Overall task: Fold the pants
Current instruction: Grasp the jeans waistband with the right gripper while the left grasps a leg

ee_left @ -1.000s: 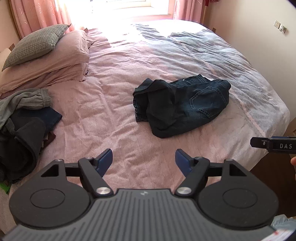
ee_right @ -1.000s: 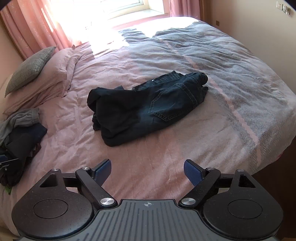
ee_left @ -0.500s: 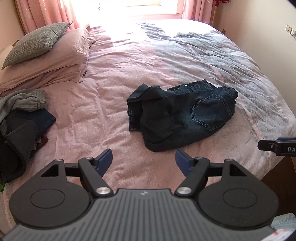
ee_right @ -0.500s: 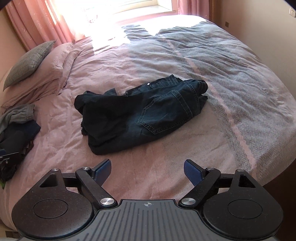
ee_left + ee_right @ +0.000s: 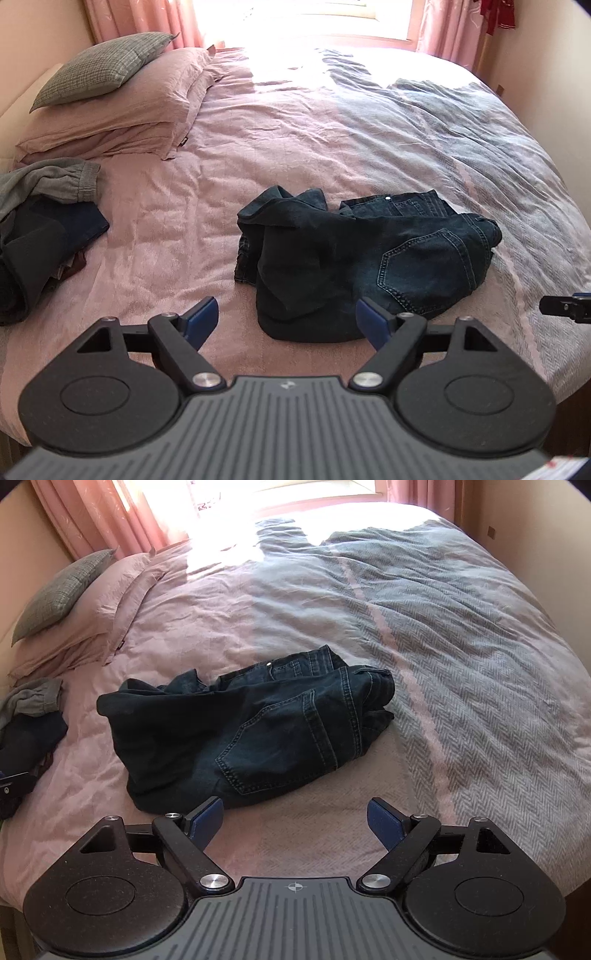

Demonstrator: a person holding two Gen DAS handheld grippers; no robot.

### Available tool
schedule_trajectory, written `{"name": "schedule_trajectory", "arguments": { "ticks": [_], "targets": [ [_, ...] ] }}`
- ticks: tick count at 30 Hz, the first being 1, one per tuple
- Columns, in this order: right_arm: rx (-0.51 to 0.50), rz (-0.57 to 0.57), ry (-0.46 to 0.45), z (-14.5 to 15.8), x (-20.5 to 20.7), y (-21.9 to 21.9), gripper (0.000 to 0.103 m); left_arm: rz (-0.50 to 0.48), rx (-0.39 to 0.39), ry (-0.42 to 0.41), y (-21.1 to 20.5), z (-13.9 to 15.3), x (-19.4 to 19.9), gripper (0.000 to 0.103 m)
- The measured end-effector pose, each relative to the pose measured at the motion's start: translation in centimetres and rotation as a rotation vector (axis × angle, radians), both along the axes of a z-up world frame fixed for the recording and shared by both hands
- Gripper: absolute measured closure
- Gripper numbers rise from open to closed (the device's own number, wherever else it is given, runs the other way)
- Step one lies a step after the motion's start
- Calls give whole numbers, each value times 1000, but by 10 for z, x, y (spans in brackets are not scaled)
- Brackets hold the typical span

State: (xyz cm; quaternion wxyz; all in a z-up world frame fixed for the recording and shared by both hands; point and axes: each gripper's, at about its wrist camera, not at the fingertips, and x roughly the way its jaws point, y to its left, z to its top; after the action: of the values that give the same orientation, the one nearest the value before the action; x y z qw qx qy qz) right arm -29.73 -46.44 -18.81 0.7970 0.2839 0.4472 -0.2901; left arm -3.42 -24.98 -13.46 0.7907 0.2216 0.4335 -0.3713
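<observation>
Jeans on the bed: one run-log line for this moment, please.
phase: approach | jeans: crumpled on bed, unheld | left gripper: opening, empty | right gripper: open, empty

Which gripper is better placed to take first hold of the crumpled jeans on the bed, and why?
Left, narrowly. The jeans lie straight ahead between the left gripper and its opening fingers, nothing held. The right gripper, open, faces bare bed, jeans off to its left.

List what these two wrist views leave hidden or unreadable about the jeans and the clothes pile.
- Jeans: crumpled, so the legs' layout is hidden under their own folds in both views.
- Clothes pile: cut off by the left edge in both views.
- Right gripper: only a tip enters the left wrist view's right edge.
- Window: washed out by glare.
</observation>
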Motion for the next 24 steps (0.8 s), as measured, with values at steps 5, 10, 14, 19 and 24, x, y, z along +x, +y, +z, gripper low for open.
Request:
{"name": "schedule_trajectory", "arguments": {
  "ticks": [5,10,14,19,24],
  "targets": [
    [36,-36,-11,-24,-6,-43,20,63,19,-2,-9,-16,26,24],
    [92,-134,-49,-42,-6,-85,20,110,-2,45,-25,-31,67,24],
    [125,-234,-74,-55,4,-115,20,127,-20,82,-44,-44,100,27],
    [205,-375,-116,-75,18,-151,33,144,-21,98,-66,-64,137,28],
    [309,-577,-114,-112,34,-187,34,165,-1,123,-81,-85,171,28]
  ]
}}
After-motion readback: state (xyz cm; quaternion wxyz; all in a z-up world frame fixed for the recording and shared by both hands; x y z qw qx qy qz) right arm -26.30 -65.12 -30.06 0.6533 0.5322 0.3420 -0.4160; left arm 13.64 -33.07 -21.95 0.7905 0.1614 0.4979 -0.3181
